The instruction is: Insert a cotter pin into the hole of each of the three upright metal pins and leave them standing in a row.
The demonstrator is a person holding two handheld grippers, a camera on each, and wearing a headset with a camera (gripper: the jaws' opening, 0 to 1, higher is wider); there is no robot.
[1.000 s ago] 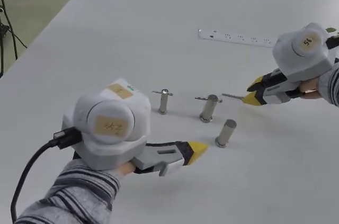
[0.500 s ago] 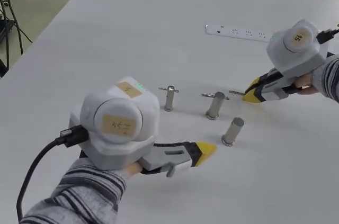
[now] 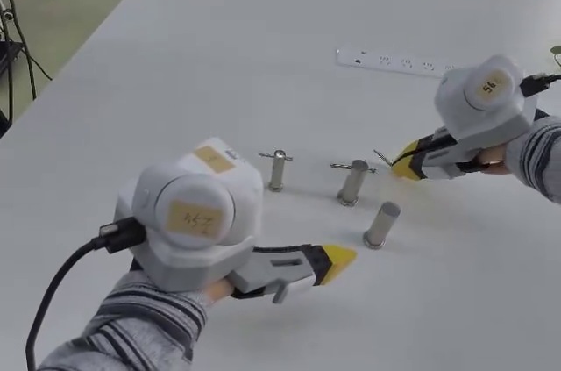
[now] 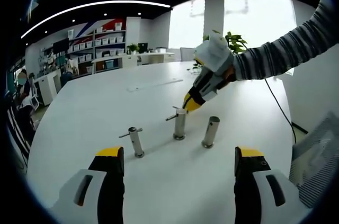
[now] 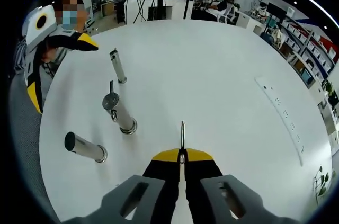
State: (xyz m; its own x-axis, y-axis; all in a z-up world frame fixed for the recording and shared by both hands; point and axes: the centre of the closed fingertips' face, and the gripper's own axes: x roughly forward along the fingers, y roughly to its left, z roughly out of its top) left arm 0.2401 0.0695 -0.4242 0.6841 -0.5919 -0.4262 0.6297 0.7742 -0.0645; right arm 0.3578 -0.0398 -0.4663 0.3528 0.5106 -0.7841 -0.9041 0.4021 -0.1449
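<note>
- The right tongs [image 5: 181, 156] are clenched on the held cotter pin [image 5: 182, 134], which sticks straight out past their yellow tips and hangs above the white worktop [image 5: 228, 75].
- In the head view these tongs hover just to the right of the middle metal pin [image 3: 352, 183]. The held cotter pin points toward its top and sits near it, but I cannot tell if they touch.
- The left tongs [image 4: 180, 153] are released, with the two yellow-tipped jaws wide apart and nothing between them. They sit low over the worktop on the person's side of the metal pins, facing the row.
- Three metal pins stand upright on the worktop in a loose row, each apart from its neighbours.
- The left metal pin [image 3: 277, 171] has the left cotter pin [image 3: 275, 156] lying crosswise through the hole near its top.
- The middle metal pin carries the middle cotter pin [image 3: 344, 166] in the same way, with its ends showing on both sides.
- The right metal pin [image 3: 381, 225] stands a little closer to the person than the other two, and its top is bare.
- A white power strip [image 3: 393, 62] lies flat on the far part of the worktop, well apart from the metal pins.
- A striped sleeve [image 3: 140, 327] covers the arm behind the left tongs.
</note>
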